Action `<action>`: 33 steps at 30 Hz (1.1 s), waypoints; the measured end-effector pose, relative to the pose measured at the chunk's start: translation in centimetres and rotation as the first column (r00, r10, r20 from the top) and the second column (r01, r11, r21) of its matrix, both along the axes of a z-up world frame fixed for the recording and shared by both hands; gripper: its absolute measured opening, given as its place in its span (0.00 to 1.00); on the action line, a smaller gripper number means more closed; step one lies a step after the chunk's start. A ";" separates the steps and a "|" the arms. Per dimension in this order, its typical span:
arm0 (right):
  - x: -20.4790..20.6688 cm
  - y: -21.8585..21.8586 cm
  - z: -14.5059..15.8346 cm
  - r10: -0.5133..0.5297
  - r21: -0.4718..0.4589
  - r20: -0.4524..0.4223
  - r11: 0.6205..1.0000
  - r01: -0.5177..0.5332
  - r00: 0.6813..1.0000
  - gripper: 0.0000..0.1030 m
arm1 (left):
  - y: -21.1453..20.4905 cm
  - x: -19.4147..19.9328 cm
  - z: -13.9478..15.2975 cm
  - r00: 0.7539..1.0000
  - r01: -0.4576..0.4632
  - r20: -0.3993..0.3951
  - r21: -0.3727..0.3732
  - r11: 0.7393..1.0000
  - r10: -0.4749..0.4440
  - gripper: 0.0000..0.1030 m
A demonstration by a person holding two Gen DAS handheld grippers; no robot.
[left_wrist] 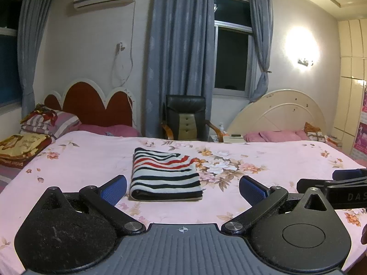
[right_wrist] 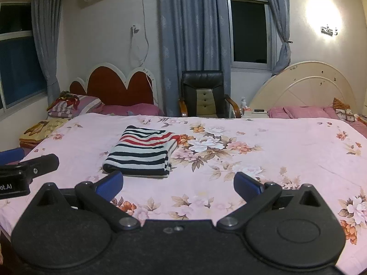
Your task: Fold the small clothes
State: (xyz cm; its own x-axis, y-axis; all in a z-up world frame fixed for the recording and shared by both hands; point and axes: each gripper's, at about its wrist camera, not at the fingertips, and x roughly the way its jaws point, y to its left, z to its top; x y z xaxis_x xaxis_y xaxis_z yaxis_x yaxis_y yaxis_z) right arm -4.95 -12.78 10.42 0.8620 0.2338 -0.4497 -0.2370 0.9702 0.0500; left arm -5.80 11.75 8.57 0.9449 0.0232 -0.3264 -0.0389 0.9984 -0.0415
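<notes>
Folded striped garment (left_wrist: pixel 164 175) dead ahead of spread, empty left gripper (left_wrist: pixel 182 189); right gripper (right_wrist: pixel 178 185), likewise spread, farther off.

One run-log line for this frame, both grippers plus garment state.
left gripper: open, empty | right gripper: open, empty | striped garment: folded, flat on floral bedsheet, untouched | stage: fold looks done

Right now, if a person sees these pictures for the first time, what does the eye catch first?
First the folded striped garment, black, white and red, lying alone in the middle of the pink floral bedspread. Next, the left gripper and the right gripper, both open and empty, just short of it. Behind, a black office chair stands between two headboards.
</notes>
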 end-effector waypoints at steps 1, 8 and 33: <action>0.0 0.1 0.0 0.001 -0.001 -0.001 1.000 -0.001 1.000 0.99 | 0.0 0.0 0.0 1.000 0.001 0.000 0.001 1.000 -0.001 1.00; 0.2 0.0 0.1 0.008 0.000 -0.002 1.000 -0.008 1.000 0.99 | 0.1 0.0 -0.1 1.000 0.000 0.000 0.002 1.000 0.000 1.00; 0.2 0.0 0.1 0.008 -0.002 -0.001 1.000 -0.008 1.000 0.99 | 0.7 -0.2 -0.4 1.000 0.012 -0.003 0.012 1.000 -0.012 1.00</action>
State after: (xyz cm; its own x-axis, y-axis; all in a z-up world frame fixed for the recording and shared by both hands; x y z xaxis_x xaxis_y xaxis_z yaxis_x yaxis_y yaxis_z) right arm -4.78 -12.78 10.54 0.8595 0.2398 -0.4513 -0.2445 0.9684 0.0488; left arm -6.00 12.41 8.14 0.9443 0.0154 -0.3286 -0.0265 0.9992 -0.0294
